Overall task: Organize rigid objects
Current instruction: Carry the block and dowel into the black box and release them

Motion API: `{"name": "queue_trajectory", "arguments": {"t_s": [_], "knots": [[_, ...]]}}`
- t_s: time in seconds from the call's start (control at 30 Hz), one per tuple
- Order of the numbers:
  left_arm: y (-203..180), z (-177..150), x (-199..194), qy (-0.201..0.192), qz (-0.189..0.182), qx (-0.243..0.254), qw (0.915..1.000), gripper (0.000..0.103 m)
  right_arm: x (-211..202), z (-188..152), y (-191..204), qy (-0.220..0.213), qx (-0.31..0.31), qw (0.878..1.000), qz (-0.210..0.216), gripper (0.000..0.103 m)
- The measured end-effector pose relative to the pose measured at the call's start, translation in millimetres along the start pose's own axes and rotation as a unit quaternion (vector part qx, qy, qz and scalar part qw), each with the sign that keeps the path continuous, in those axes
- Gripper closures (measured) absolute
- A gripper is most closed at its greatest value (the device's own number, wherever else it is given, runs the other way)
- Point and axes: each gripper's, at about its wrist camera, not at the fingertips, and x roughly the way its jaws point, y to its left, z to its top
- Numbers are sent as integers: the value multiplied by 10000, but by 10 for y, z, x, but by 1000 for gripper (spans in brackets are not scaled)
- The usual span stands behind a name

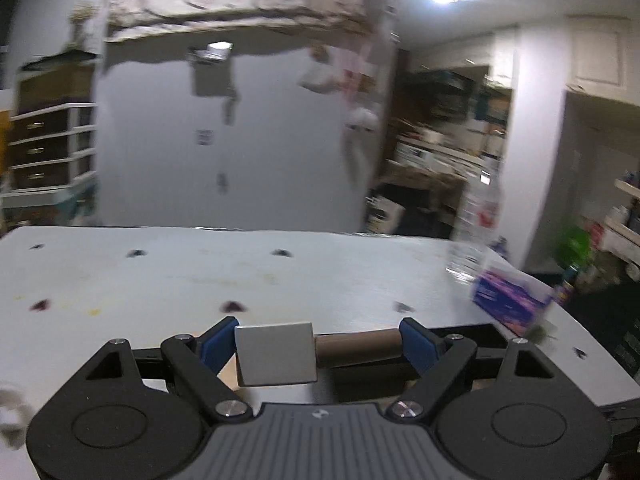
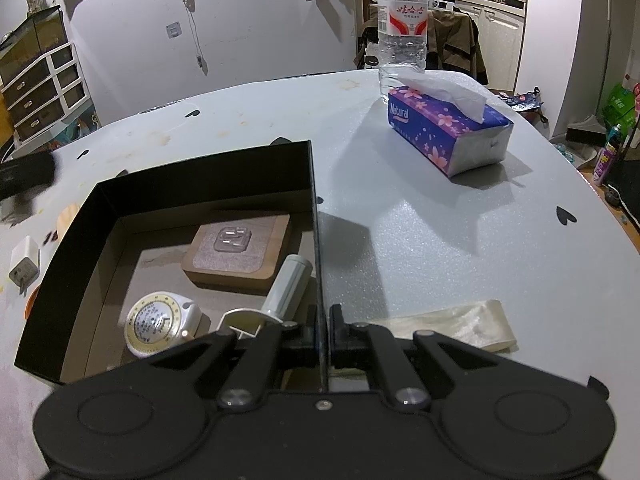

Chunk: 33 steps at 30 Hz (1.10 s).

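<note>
In the left wrist view my left gripper (image 1: 318, 346) is shut on a small tool with a flat grey metal head (image 1: 275, 354) and a brown round handle (image 1: 358, 348), held crosswise between the blue pads above the white table (image 1: 160, 280). In the right wrist view my right gripper (image 2: 323, 326) is shut on the right wall of a black open box (image 2: 180, 188). The box holds a wooden block with a clear square piece (image 2: 236, 250), a round white and yellow dial (image 2: 160, 324) and a grey cylinder tool (image 2: 286, 288).
A purple tissue box (image 2: 448, 128) and a water bottle (image 2: 402, 28) stand at the far right of the table; both show blurred in the left wrist view (image 1: 508, 296). A white charger plug (image 2: 24, 264) lies left of the box. A folded clear plastic bag (image 2: 452, 326) lies near my right gripper.
</note>
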Motion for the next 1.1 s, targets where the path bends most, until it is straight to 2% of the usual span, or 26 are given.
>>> {"name": "queue_trajectory", "arguments": {"t_s": [0.2,0.43,0.7,0.83,1.1], "knots": [[-311,-7,304,380,-177,283,9987,17,2,3,5,2,5,10000,7,98],[-341,-8,655,1091,-140,116,9939,17,2,6,14,2,-8,10000,14,98],[-366,18,726,1099,-37,157,9938,16,2,11,24,7,-24,10000,12,97],[-367,21,739,1128,32,198,9934,10,2,10,28,10,-28,10000,8,97],[-325,12,725,1212,-2,169,9925,8,1,9,26,9,-27,10000,10,97]]}}
